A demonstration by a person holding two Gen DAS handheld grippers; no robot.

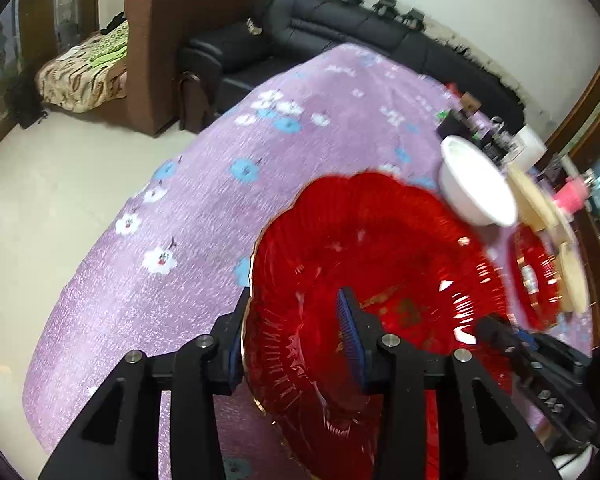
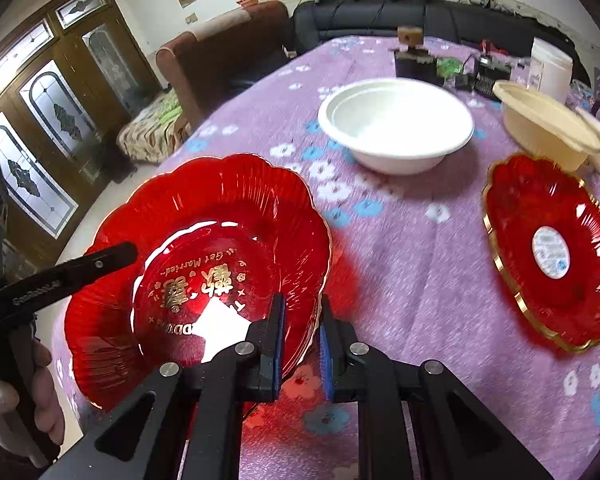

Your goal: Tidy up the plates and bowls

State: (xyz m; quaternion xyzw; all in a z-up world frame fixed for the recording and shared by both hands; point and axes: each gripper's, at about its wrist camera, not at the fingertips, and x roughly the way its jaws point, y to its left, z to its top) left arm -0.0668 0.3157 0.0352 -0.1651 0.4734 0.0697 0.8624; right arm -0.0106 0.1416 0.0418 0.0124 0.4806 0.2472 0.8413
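Observation:
A red scalloped plate with gold rim and gold lettering (image 2: 220, 248) is held above the purple tablecloth. My right gripper (image 2: 302, 320) straddles its near rim, jaws narrowly apart. My left gripper (image 1: 296, 320) straddles the same plate (image 1: 372, 264) at its opposite edge, jaws wide apart, and shows in the right wrist view (image 2: 112, 258) at the left. A second red plate (image 2: 552, 252) lies on the cloth at right. A white bowl (image 2: 396, 124) sits behind the middle. A cream bowl (image 2: 544, 124) stands at far right.
The table (image 2: 400, 260) has a purple flowered cloth. Small boxes and electronics (image 2: 452, 66) and a white tub (image 2: 550, 66) stand at its far end. A black sofa (image 1: 340, 28) and a brown armchair (image 1: 164, 40) lie beyond. Wooden doors (image 2: 52, 120) are at the left.

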